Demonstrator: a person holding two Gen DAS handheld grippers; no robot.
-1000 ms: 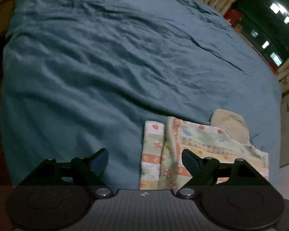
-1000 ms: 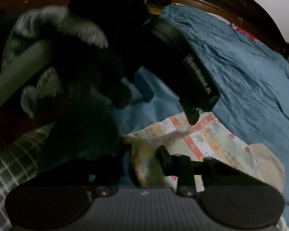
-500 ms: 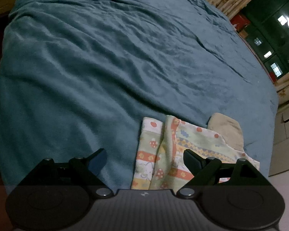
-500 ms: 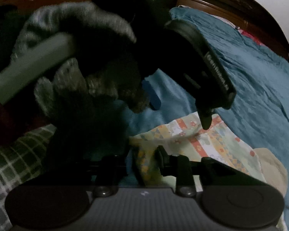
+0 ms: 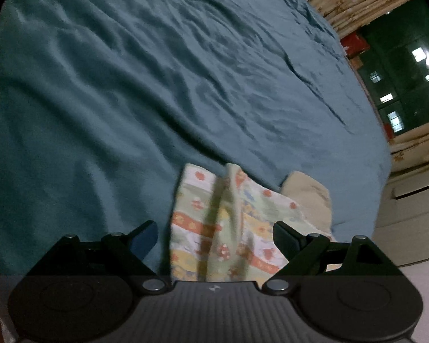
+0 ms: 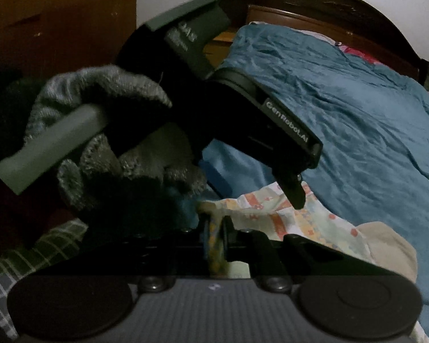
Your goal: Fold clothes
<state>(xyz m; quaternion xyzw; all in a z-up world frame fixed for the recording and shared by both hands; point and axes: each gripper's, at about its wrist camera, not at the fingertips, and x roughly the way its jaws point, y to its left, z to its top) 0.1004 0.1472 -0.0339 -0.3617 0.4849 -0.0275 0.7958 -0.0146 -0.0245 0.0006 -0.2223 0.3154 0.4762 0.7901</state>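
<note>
The patterned garment (image 5: 228, 223) lies at the near edge of the bed (image 5: 157, 85), partly over a beige cloth (image 5: 309, 197) on its right. The right gripper (image 6: 214, 238) has its jaws pinched nearly together on a bunched fold of the garment's near edge. The left gripper (image 5: 214, 234) hangs just above the fabric with its jaws wide and nothing between them; a gloved hand (image 6: 105, 131) holds it.

The risk, as I judge it, is the thin pinch: the fold caught is small and crumpled, so a lift may let it slip out, or drag several layers and spoil the fold. The beige cloth could also be pulled along. The left jaws, if they close now, may catch only a ridge of cloth.
</note>
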